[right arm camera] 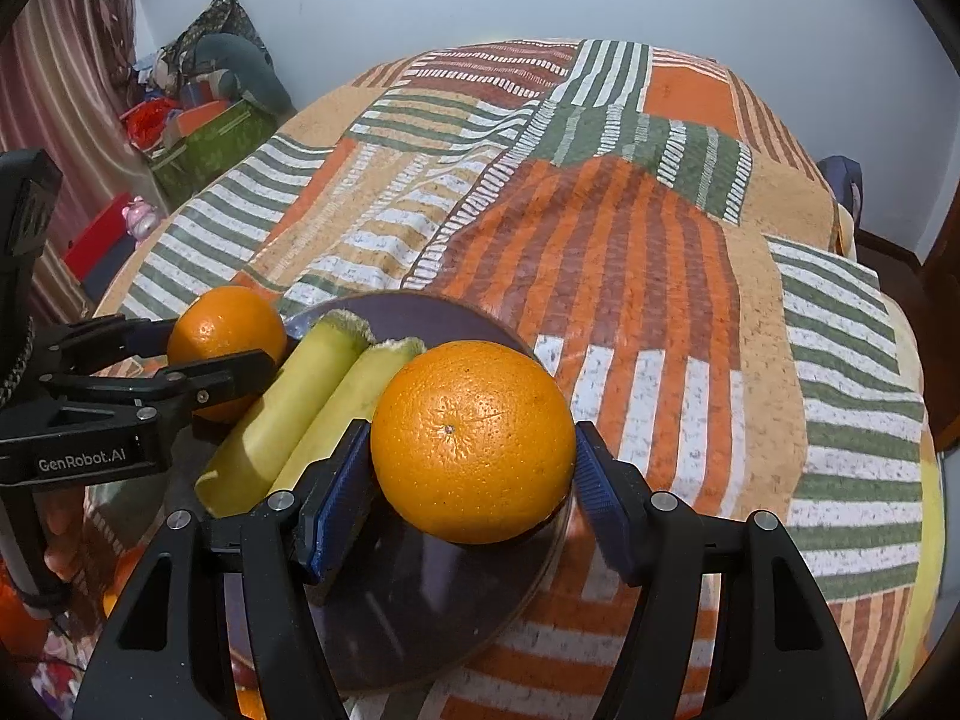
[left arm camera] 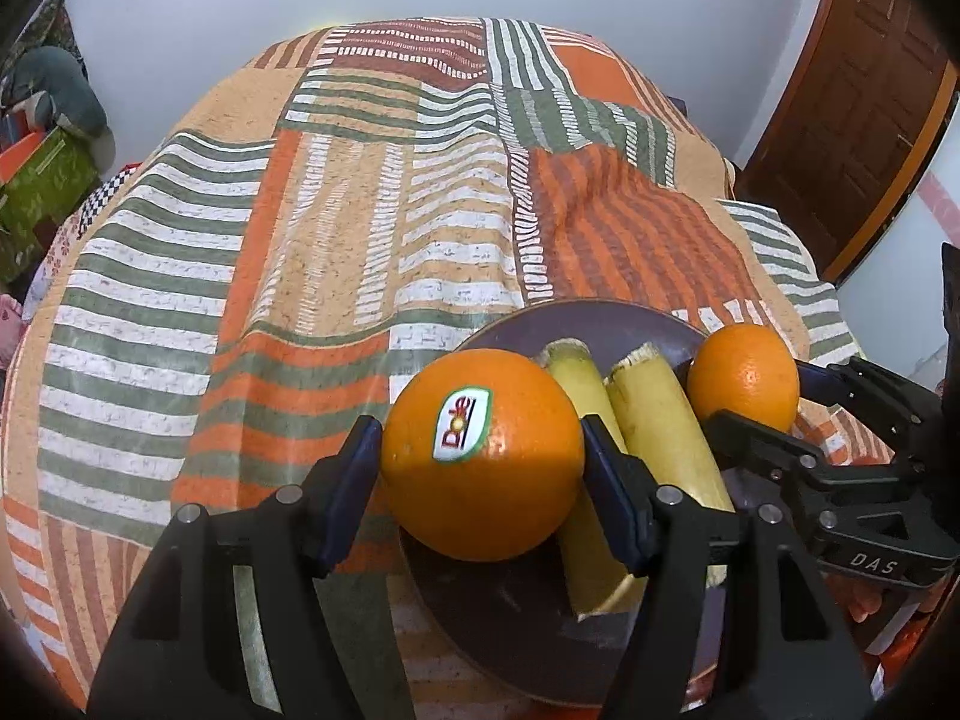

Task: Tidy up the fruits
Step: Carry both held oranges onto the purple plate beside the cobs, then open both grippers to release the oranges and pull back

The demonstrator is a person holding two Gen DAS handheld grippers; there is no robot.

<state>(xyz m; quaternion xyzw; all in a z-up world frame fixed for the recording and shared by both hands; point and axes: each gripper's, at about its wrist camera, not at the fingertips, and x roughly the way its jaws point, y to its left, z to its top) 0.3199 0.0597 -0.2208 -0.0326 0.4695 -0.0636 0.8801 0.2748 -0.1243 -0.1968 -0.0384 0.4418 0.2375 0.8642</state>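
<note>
both oranges (left arm camera: 483, 459) (right arm camera: 473, 441) in tongs (left arm camera: 480, 462) (right arm camera: 471, 468) above plate rim (right arm camera: 540, 570)

Soft, even indoor light, sharp focus, fisheye bending and dark vignetted corners.

I've got two oranges up over the dark round plate (left arm camera: 630, 318), the stickered orange (left arm camera: 483, 456) and the plain orange (right arm camera: 474, 441), with two bananas (left arm camera: 660, 420) lying side by side on it.

We hold both grippers angled down: left gripper (left arm camera: 483, 456) and right gripper (right arm camera: 471, 468), each clamped on an orange.
</note>
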